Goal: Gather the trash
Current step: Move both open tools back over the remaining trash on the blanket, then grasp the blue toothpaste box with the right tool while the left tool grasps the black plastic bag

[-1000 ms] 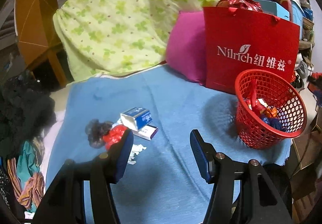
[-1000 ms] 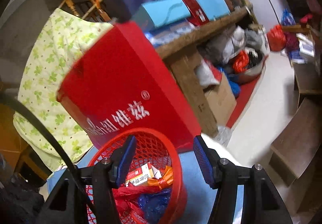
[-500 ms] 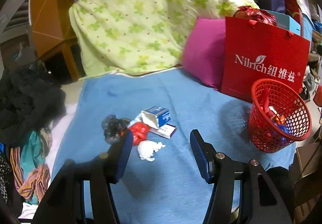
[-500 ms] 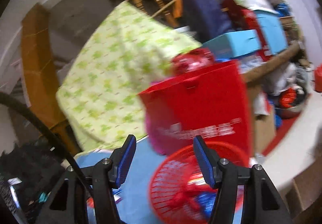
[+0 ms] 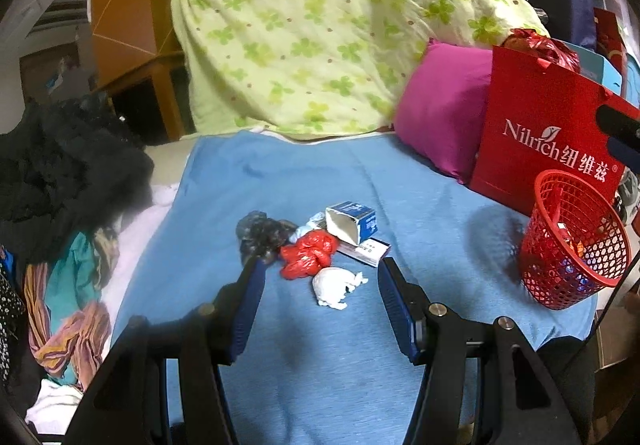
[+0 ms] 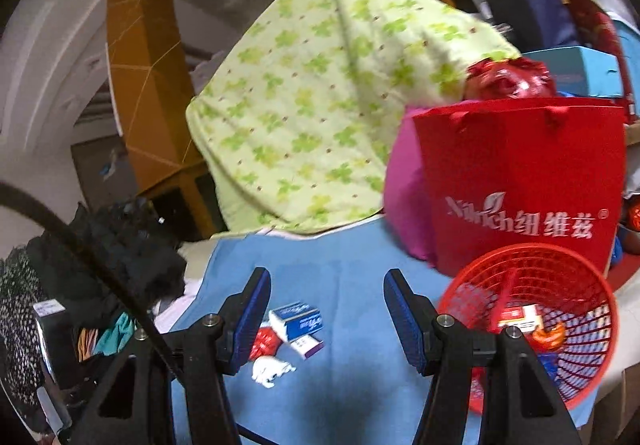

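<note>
1. Through the left wrist camera we see the left gripper (image 5: 318, 287) held over the blue sheet (image 5: 420, 213) with its jaws wide apart and nothing between them.
2. The trash pile lies on the sheet just ahead of those jaws. We take the open blue box (image 5: 352, 223) as our landmark.
3. A flat purple-edged box (image 5: 366, 251) lies touching its near side.
4. A red wad (image 5: 308, 255) lies just left of the blue box, with a dark wad (image 5: 262, 233) further left.
5. A white tissue (image 5: 336, 287) sits nearest the gripper, between the fingertips.
6. Well right of the blue box the red basket (image 5: 576, 241) stands at the sheet's edge, with wrappers inside, and a red bag (image 5: 536, 141) stands upright behind it.
7. A pink cushion (image 5: 440, 117) leans beyond the blue box, beside the bag.
8. Through the right wrist camera we see the right gripper (image 6: 326, 305), jaws likewise spread and empty, above the sheet (image 6: 348, 261).
9. The blue box (image 6: 296, 319) shows between its fingers, the flat box (image 6: 306, 345) just nearer, the red wad (image 6: 266, 341) partly hidden by the left finger, the tissue (image 6: 272, 369) nearest.
10. The basket (image 6: 532, 321) sits right of the box, holding a red-and-white packet (image 6: 518, 319).
</note>
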A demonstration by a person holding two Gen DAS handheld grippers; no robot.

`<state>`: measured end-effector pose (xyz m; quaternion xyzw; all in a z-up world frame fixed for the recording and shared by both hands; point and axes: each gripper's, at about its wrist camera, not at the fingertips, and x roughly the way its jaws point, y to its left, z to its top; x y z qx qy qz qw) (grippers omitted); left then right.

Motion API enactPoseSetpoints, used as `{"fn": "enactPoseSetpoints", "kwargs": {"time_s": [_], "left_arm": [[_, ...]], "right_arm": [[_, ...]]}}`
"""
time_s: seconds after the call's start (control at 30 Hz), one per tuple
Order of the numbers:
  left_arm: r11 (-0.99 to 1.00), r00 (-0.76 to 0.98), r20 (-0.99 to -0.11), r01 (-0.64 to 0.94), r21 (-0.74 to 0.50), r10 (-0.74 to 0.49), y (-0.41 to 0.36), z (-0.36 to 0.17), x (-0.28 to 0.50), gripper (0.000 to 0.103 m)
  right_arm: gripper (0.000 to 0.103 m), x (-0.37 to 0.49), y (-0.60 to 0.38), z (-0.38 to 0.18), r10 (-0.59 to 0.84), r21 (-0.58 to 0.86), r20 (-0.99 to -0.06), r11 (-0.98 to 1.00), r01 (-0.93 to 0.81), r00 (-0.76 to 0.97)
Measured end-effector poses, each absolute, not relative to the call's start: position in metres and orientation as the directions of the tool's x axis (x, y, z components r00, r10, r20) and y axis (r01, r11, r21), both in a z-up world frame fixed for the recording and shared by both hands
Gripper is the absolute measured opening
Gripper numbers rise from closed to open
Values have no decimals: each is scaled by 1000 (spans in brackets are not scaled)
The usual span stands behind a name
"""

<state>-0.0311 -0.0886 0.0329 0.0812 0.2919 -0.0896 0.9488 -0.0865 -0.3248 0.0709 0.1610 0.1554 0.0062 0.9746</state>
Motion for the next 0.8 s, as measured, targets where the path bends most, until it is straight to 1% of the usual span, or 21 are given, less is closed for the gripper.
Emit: {"fn": "enactPoseSetpoints", "kwargs": {"time_s": [0.2,0.33,0.43,0.67,0.8], "left_arm": [[976,806,-581,202,86,-116,-74,25,-24,60],[980,792,-602,185,75,-104,-61,15,-15,60],[985,769,-633,161,63,-85,-47,0,-4,60],[993,691,-722,108,41,-45,-16,-44,22,60],[995,654,-755,98,26,-45,-6,-61,40,60]], "right_arm": [[63,-62,-304,53,131,331,-366,943,-2,921],[63,-34,-293,32,172,332,-444,943,-17,879],[63,-9,-289,5,208,355,-509,935,-17,835],[63,51,-278,-57,232,328,-652,945,-8,722],[63,84,-278,-75,305,401,-677,916,-12,670]]}}
